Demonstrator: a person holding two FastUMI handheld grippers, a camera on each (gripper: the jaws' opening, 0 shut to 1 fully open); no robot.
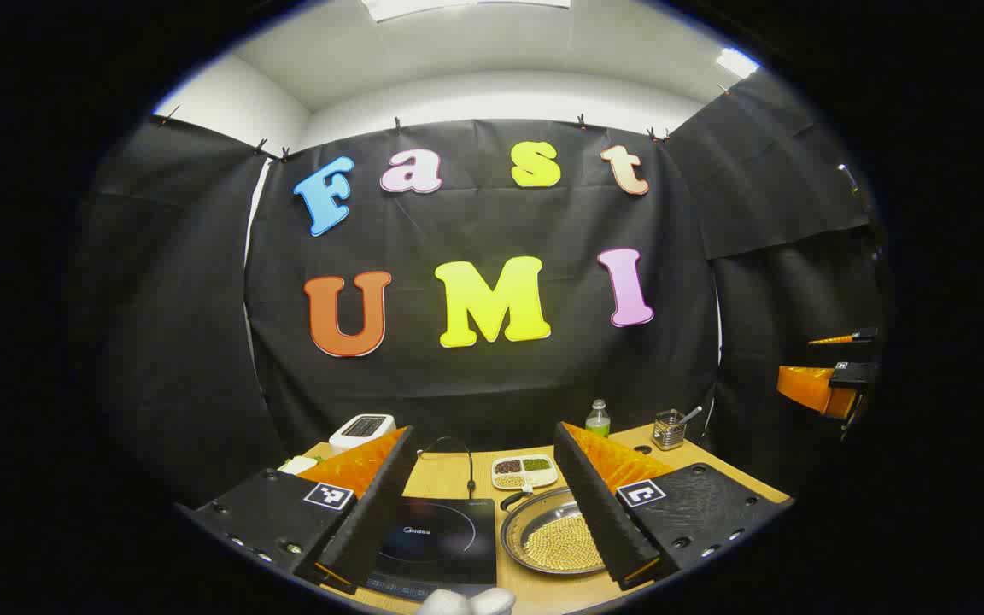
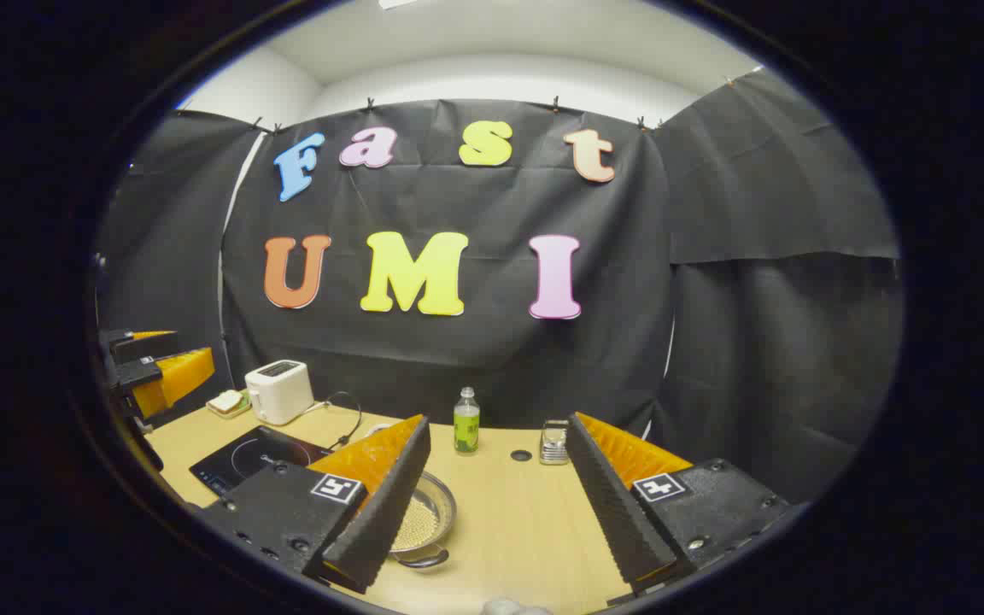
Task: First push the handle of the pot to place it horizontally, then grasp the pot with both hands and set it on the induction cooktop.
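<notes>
Showing two grippers held above a wooden table (image 2: 526, 512), both with jaws spread wide and grasping nothing: the left gripper (image 1: 483, 512) and the right gripper (image 2: 496, 504). One pot (image 1: 553, 538) of yellow beans sits just right of one black cooktop (image 1: 441, 542). One toaster (image 2: 278, 390), one bottle (image 2: 466, 420), one divided dish (image 1: 524, 471). The pot's handle is partly hidden behind the fingers. Black cloth walls the booth.

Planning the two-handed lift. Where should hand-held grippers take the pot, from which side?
Pinch the pot by its thin rim, opposite edges: left hand-held gripper from the cooktop side, right hand-held gripper from the opposite side. It is shallow and holds beans, so probably keep it level.
</notes>
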